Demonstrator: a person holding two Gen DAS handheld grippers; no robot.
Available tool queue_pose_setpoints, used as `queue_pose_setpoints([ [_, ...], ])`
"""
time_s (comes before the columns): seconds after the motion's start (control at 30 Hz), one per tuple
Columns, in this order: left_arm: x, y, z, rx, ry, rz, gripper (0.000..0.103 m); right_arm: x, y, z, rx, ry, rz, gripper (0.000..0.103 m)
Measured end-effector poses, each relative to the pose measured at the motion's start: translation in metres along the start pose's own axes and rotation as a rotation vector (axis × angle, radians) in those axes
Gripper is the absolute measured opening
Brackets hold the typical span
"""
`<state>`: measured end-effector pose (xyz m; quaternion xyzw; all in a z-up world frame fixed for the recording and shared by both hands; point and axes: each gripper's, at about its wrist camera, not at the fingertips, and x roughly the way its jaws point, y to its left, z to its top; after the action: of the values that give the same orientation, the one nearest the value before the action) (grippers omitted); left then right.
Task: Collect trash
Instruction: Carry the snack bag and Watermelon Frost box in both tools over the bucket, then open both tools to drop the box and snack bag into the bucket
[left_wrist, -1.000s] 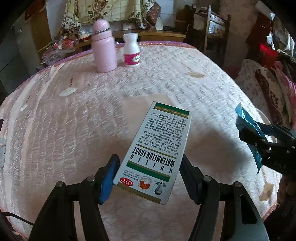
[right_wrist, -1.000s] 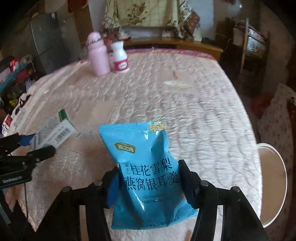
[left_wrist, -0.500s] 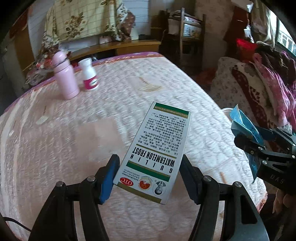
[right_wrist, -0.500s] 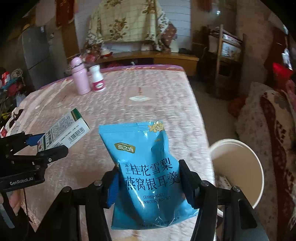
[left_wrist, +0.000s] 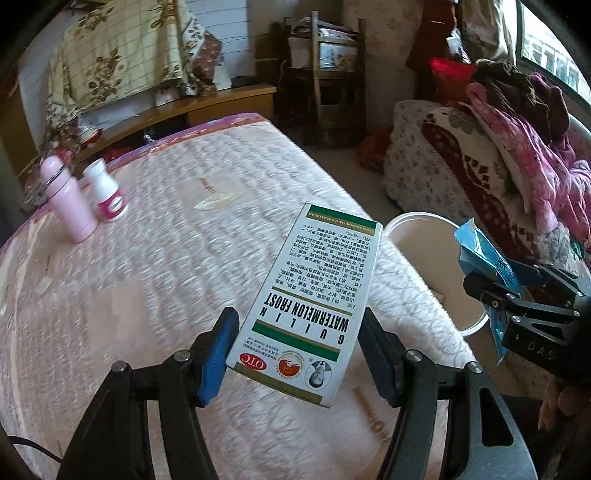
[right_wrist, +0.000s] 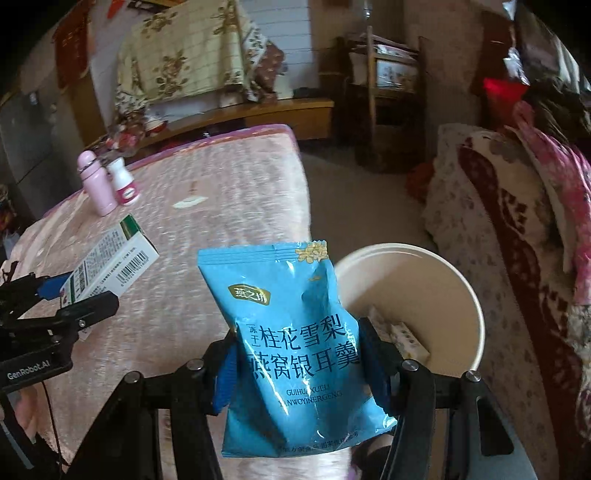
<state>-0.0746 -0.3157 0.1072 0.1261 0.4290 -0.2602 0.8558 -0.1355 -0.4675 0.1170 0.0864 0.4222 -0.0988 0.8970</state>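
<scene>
The left gripper (left_wrist: 297, 354) grasps a white box (left_wrist: 314, 295) between its blue pads, over the bed (left_wrist: 147, 258). The right gripper (right_wrist: 297, 365) grasps a blue pouch (right_wrist: 291, 332). Just right of the pouch and ahead stands a white bucket (right_wrist: 465, 288), with a small carton (right_wrist: 402, 336) inside.

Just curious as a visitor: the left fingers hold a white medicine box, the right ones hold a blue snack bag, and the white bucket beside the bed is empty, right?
Not quite: the white bucket already has a small box inside, as the right wrist view shows. The medicine box and blue snack bag are held as you say.
</scene>
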Motion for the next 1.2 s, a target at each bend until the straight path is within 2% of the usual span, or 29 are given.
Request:
queue_pose_setpoints([
  [0.17,0.009,-0.022,0.008,0.03,0.001,-0.007,0.067,0.005,-0.029,-0.004,0.058,0.009,-0.016,0.062],
  [0.53,0.025,-0.046,0.019,0.054,0.017,-0.025,0.067,0.009,-0.055,-0.007,0.107,0.013,-0.042,0.062],
  [0.87,0.05,-0.068,0.031,0.06,0.055,-0.072,0.067,0.039,-0.087,-0.007,0.199,0.049,-0.068,0.062],
  [1.2,0.085,-0.096,0.05,0.046,0.103,-0.155,0.067,0.066,-0.122,-0.012,0.289,0.076,-0.11,0.063],
])
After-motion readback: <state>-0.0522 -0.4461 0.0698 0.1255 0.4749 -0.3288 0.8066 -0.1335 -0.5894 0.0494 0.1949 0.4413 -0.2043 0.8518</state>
